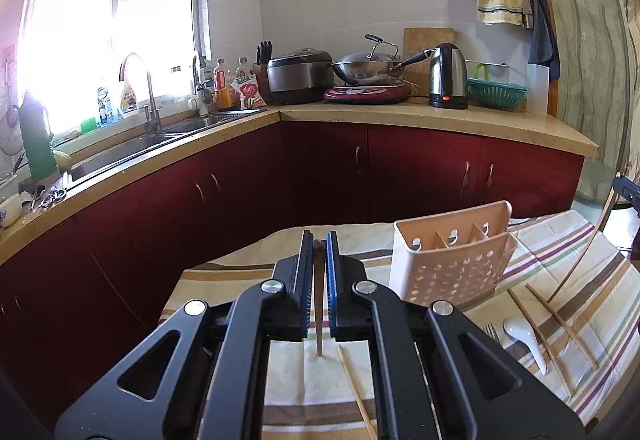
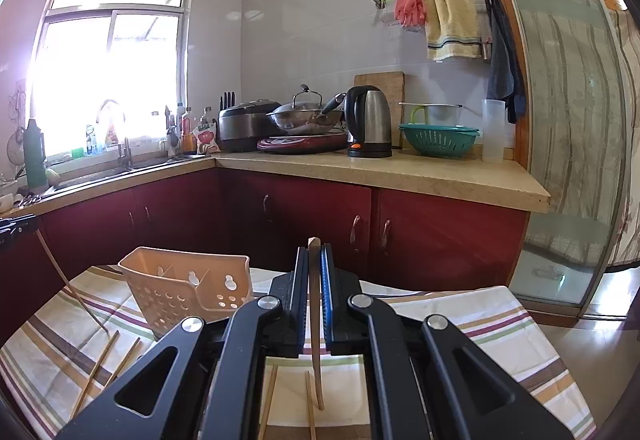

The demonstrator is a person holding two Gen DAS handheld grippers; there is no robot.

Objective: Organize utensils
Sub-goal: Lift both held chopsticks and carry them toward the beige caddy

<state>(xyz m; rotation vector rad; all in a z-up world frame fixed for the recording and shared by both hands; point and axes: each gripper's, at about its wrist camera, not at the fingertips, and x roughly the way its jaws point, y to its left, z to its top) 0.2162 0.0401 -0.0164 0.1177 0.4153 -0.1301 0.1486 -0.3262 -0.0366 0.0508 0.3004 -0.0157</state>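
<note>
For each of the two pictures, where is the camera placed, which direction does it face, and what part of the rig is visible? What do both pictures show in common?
Left wrist view: sits on the left gripper, facing the kitchen counter; its black fingers, shut on a chopstick, fill the foreground.
Right wrist view: sits on the right gripper, facing the same counter from further right; its fingers are shut on another chopstick.
Shared: the pink utensil holder, striped tablecloth, loose chopsticks and kettle.

Left claw (image 1: 320,240) and right claw (image 2: 314,252) both clamped nearly closed.
</note>
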